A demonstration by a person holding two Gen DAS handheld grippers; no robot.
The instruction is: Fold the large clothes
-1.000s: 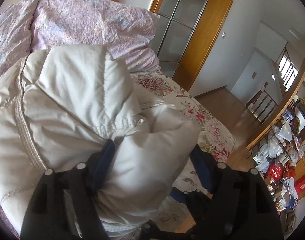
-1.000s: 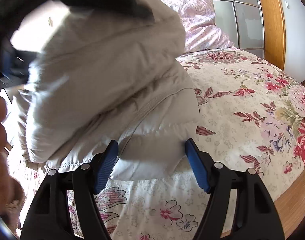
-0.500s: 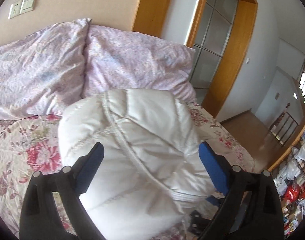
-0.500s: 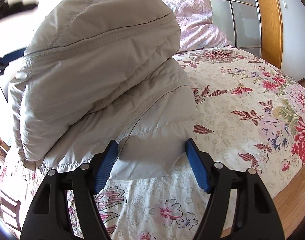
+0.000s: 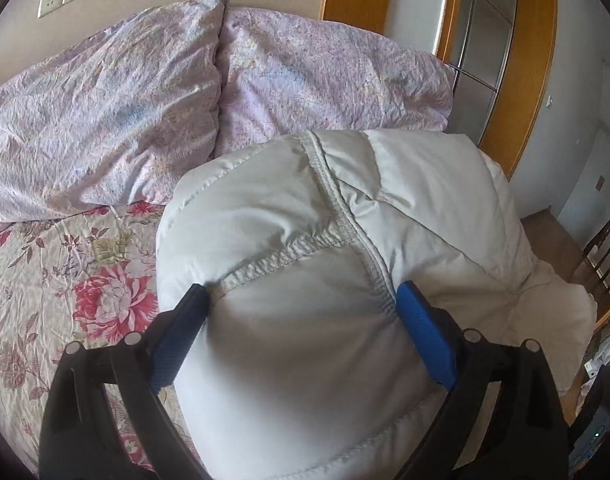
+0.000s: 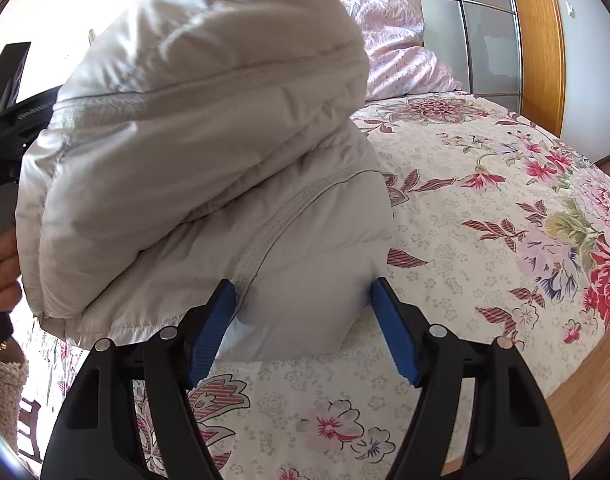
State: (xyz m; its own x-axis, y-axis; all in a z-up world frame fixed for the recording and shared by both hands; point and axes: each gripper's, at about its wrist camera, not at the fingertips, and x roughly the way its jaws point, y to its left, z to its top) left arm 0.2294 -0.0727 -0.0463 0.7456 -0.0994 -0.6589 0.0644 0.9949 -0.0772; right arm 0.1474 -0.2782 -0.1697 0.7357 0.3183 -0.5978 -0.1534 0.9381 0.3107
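A white puffy quilted jacket lies folded in a thick bundle on the floral bedspread. My left gripper is open, its blue pads wide apart on either side of the jacket's top fold, pressing against it from above. In the right wrist view the jacket is doubled over on itself. My right gripper is open, its jaws straddling the jacket's lower corner near the bed. The left gripper's black body and the hand holding it show at the left edge.
Two lilac pillows lie at the head of the bed against the wall. A wooden glass-paned door stands to the right. The bed's edge and wood floor are at the right. Cluttered shelves show at the far right.
My left gripper let go of the jacket fold, opened wide and swung over the top of the bundle. The upper layer dropped onto the lower one. My right gripper stayed put, open.
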